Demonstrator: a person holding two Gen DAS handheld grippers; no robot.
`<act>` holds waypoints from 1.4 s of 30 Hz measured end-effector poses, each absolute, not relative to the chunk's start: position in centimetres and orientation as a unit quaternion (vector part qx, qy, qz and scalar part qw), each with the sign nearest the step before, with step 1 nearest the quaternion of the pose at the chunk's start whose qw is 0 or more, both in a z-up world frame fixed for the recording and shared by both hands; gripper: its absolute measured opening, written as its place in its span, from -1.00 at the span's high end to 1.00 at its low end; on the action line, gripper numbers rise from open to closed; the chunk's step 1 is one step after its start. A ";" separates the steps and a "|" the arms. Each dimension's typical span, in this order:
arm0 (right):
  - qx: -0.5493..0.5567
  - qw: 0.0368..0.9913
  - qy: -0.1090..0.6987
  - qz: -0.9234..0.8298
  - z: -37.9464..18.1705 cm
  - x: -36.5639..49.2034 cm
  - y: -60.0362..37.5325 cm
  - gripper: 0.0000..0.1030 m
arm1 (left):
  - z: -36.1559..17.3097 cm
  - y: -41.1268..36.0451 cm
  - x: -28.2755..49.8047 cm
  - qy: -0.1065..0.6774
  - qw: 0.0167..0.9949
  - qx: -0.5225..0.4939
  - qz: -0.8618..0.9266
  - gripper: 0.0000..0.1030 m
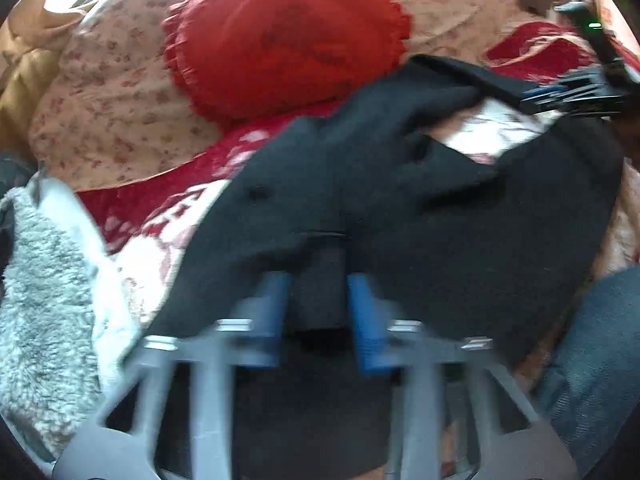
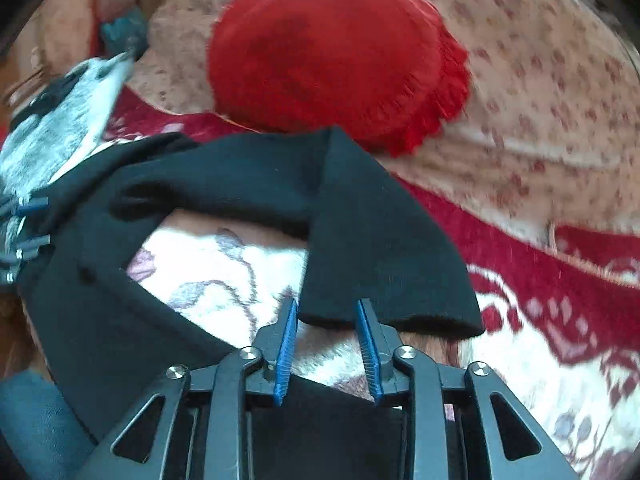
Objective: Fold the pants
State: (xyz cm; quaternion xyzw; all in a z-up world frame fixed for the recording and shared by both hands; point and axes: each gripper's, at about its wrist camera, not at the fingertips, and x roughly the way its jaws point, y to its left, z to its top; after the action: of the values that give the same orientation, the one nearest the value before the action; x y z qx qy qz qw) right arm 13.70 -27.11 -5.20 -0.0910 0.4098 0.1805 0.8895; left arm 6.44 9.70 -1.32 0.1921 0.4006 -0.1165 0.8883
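Note:
Black pants [image 1: 400,200] lie crumpled on a red and white patterned bedspread [image 2: 540,320]; they also show in the right wrist view [image 2: 360,220]. My left gripper [image 1: 318,304] has its blue pads apart with a fold of the black cloth between them; the view is blurred. My right gripper [image 2: 328,312] is open, its blue pads at the hem of a folded-over pant end, not closed on it. The right gripper also shows in the left wrist view [image 1: 568,94] at the far right edge of the pants. The left gripper's fingertips [image 2: 32,222] show at the left in the right wrist view.
A red frilled cushion [image 1: 284,36] lies behind the pants on a floral beige duvet [image 1: 120,92]. A grey fluffy blanket [image 1: 40,280] is at the left. A blue-jeaned leg [image 1: 600,340] is at the lower right.

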 end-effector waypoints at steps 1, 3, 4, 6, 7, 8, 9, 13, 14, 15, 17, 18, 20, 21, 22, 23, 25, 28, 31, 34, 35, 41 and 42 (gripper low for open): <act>-0.080 0.893 0.406 0.177 -4.9 13.8 -27.5 0.82 | -1.0 10.2 7.0 0.400 0.891 0.182 -0.112 0.72; -0.055 0.903 0.392 0.165 -4.3 13.9 -28.5 0.91 | 0.4 12.2 8.6 0.387 0.905 0.163 -0.066 0.80; -0.039 0.912 0.378 0.151 -3.8 13.9 -29.3 0.91 | 1.4 13.8 10.1 0.375 0.914 0.156 -0.021 0.80; -0.002 0.925 0.355 0.134 -2.7 13.9 -30.7 0.92 | 2.6 16.4 12.3 0.362 0.923 0.124 0.043 0.80; 0.020 0.931 0.341 0.128 -2.2 13.8 -31.5 0.92 | 3.0 17.8 13.7 0.362 0.923 0.106 0.078 0.80; 0.043 0.935 0.329 0.125 -1.8 14.0 -32.3 0.92 | 3.2 19.7 15.3 0.370 0.919 0.079 0.111 0.80; 0.057 0.936 0.324 0.124 -1.6 14.2 -32.7 0.92 | 3.2 21.0 16.1 0.380 0.915 0.054 0.126 0.80; 0.108 0.941 0.306 0.100 -1.8 16.3 -34.9 0.92 | 3.6 21.9 16.8 0.379 0.917 -0.004 0.123 0.80; 0.106 0.948 0.294 0.061 -1.7 16.8 -35.5 0.92 | 3.7 20.9 16.3 0.370 0.923 -0.001 0.108 0.79; 0.105 0.953 0.283 0.024 -1.6 17.1 -36.4 0.88 | 3.6 19.7 15.8 0.363 0.928 0.005 0.089 0.72; 0.123 0.953 0.275 -0.032 -1.4 17.0 -38.5 0.86 | 3.2 17.5 14.5 0.354 0.934 0.013 0.051 0.56; 0.140 0.952 0.269 -0.044 -1.2 16.7 -39.6 0.86 | 2.7 16.4 14.2 0.354 0.934 0.018 0.035 0.47; 0.159 0.946 0.273 -0.066 -0.8 16.0 -41.5 0.85 | 1.8 14.9 14.7 0.367 0.930 0.022 0.018 0.41; 0.166 0.940 0.290 -0.066 -0.9 15.7 -42.3 0.84 | 1.0 14.5 14.9 0.377 0.926 0.020 0.010 0.41; 0.178 0.935 0.304 -0.040 -1.3 15.6 -42.6 0.84 | 0.7 14.2 15.0 0.386 0.922 0.017 0.007 0.41; 0.191 0.926 0.325 -0.007 -1.8 15.5 -42.6 0.84 | -0.3 14.0 15.4 0.404 0.915 0.010 0.005 0.41; 0.179 0.913 0.366 0.037 -2.5 15.3 -41.3 0.84 | -1.4 14.1 15.8 0.426 0.905 -0.006 0.007 0.39; 0.051 0.927 0.356 0.104 -1.6 14.2 -36.4 0.84 | -1.6 15.0 15.9 0.425 0.904 -0.041 0.016 0.20; -0.095 0.934 0.286 0.194 -0.7 11.9 -30.1 0.63 | -1.8 15.5 16.3 0.440 0.895 -0.065 0.011 0.18; -0.147 0.923 0.277 0.221 -1.4 11.9 -26.9 0.08 | -1.9 15.2 16.0 0.441 0.895 -0.060 0.014 0.11; -0.159 0.920 0.288 0.212 -1.9 12.5 -26.4 0.08 | -1.9 15.0 15.9 0.436 0.898 -0.051 0.026 0.01; -0.118 0.887 0.406 0.188 -5.6 16.4 -28.1 0.81 | -2.5 15.8 15.3 0.413 0.906 -0.077 0.051 -0.34; -0.096 0.895 0.398 0.175 -5.1 16.6 -28.8 0.92 | -2.5 15.8 15.2 0.411 0.907 -0.078 0.052 -0.35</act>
State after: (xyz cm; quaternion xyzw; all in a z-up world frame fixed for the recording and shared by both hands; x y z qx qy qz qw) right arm 16.61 -28.84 -5.12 -0.0962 0.3984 0.1751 0.8952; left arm 15.19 15.76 -2.49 -0.0778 0.4110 0.0516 0.9069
